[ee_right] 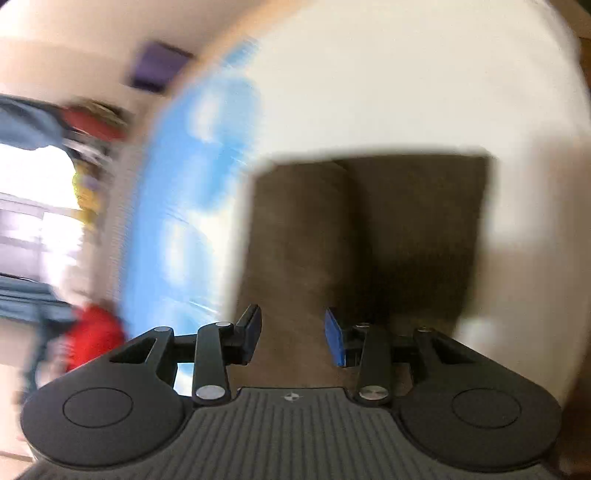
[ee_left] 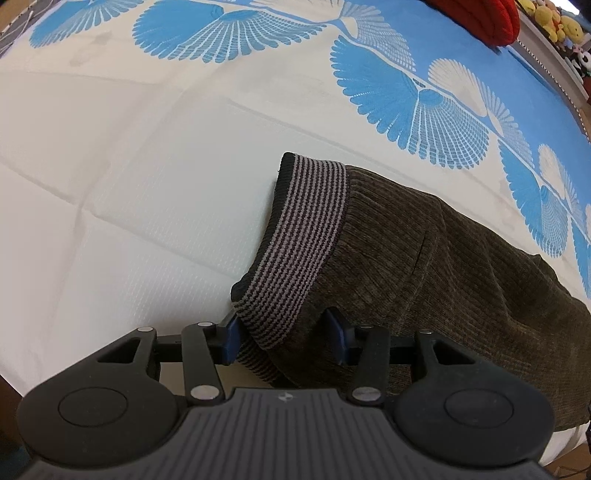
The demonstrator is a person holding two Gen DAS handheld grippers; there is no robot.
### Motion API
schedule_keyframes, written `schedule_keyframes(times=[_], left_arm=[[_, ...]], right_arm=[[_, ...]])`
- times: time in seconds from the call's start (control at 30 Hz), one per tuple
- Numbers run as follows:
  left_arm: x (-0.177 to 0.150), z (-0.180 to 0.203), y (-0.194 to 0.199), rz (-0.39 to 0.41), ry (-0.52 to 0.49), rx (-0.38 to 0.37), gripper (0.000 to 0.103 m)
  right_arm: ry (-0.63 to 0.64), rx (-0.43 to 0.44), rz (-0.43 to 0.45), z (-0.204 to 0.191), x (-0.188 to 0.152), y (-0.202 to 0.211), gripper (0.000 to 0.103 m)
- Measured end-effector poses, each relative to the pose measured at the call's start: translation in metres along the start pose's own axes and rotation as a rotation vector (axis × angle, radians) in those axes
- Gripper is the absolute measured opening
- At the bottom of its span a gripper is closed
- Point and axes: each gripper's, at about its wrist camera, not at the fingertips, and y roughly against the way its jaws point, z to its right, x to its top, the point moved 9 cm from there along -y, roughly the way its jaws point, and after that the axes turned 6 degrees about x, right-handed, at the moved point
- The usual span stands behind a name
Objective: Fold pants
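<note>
Brown ribbed pants with a striped grey-and-black waistband lie on the bed. My left gripper points down at the waistband's near end. Its blue pads stand apart, with the band lying flat across the gap and not bunched. In the blurred right wrist view the pants form a flat brown rectangle, two layers side by side. My right gripper hovers over their near edge, open, with brown cloth showing between its fingers and no pinch visible.
The bed cover is white quilted cloth with a blue fan pattern along its far side. A red cushion and soft toys sit at the far right. A red object lies off the bed's edge, left of the right gripper.
</note>
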Motion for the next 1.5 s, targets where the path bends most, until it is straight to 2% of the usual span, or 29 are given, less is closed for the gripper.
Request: schedule_keyframes(times=[0.03, 0.07, 0.1, 0.23, 0.4, 0.47, 0.5, 0.57, 0.63, 0.7, 0.73, 0.83, 0.97, 1.1, 1.17, 1.2, 1.23, 1.3, 1.37, 1.43, 1.5], left_arm=[[0.000, 0.000, 0.000, 0.000, -0.004, 0.001, 0.052], [0.000, 0.000, 0.000, 0.001, -0.005, 0.000, 0.051], [0.000, 0.000, 0.000, 0.000, -0.005, -0.001, 0.051], [-0.001, 0.000, -0.001, -0.003, -0.006, -0.007, 0.052], [0.000, 0.003, -0.002, -0.001, -0.016, 0.008, 0.052], [-0.001, 0.003, -0.002, -0.001, -0.017, 0.012, 0.052], [-0.001, 0.003, -0.002, 0.000, -0.018, 0.012, 0.052], [-0.001, 0.003, -0.001, 0.000, -0.016, 0.009, 0.052], [-0.002, 0.002, -0.001, 0.001, -0.015, 0.005, 0.052], [-0.002, 0.002, -0.001, 0.002, -0.020, 0.003, 0.052], [-0.002, 0.002, -0.001, 0.002, -0.022, 0.001, 0.052], [-0.002, 0.001, -0.001, -0.002, -0.017, -0.006, 0.052], [-0.002, 0.002, -0.002, 0.000, -0.024, -0.006, 0.052], [-0.001, 0.001, -0.002, -0.001, -0.022, -0.009, 0.052], [-0.001, 0.000, -0.001, 0.001, -0.017, -0.006, 0.050], [0.000, 0.000, 0.000, 0.003, -0.015, -0.005, 0.049], [0.000, 0.000, 0.000, 0.005, -0.014, -0.004, 0.046], [-0.001, 0.001, 0.002, 0.013, -0.025, 0.005, 0.038], [-0.001, 0.001, 0.005, 0.024, -0.027, 0.016, 0.028], [0.000, 0.001, 0.012, 0.047, -0.016, 0.004, 0.025], [0.000, 0.000, 0.022, 0.067, 0.005, -0.027, 0.024]], right_arm=[[0.001, -0.019, 0.005, 0.002, -0.001, 0.003, 0.031], [0.021, -0.040, 0.016, 0.001, -0.002, 0.009, 0.031], [0.062, -0.069, 0.018, -0.002, -0.003, 0.013, 0.036], [0.099, -0.131, -0.075, 0.009, -0.025, 0.021, 0.038], [0.084, -0.138, -0.169, 0.010, -0.038, -0.011, 0.041], [0.108, -0.126, -0.182, 0.003, -0.037, -0.017, 0.042], [0.132, -0.118, -0.191, -0.002, -0.040, -0.018, 0.048], [0.133, -0.083, -0.195, -0.010, -0.044, -0.022, 0.048], [0.067, 0.066, -0.106, -0.026, -0.032, -0.010, 0.046], [0.080, 0.194, -0.007, -0.046, -0.019, 0.003, 0.047], [0.102, 0.218, 0.031, -0.052, -0.014, 0.007, 0.047], [0.064, 0.312, 0.048, -0.056, -0.010, 0.008, 0.047], [0.049, 0.268, 0.065, -0.048, -0.010, -0.005, 0.047], [0.052, 0.171, 0.080, -0.037, -0.010, -0.014, 0.046], [0.040, 0.122, 0.096, -0.029, -0.013, -0.018, 0.040], [0.029, 0.114, 0.102, -0.027, -0.012, -0.018, 0.031], [0.022, 0.115, 0.108, -0.027, -0.011, -0.015, 0.026], [0.033, 0.141, 0.122, -0.036, -0.008, -0.010, 0.022], [0.108, 0.167, 0.145, -0.051, -0.006, 0.000, 0.017], [0.238, 0.154, 0.217, -0.071, -0.002, 0.021, 0.009], [0.371, 0.188, 0.305, -0.093, -0.001, 0.049, 0.006]])
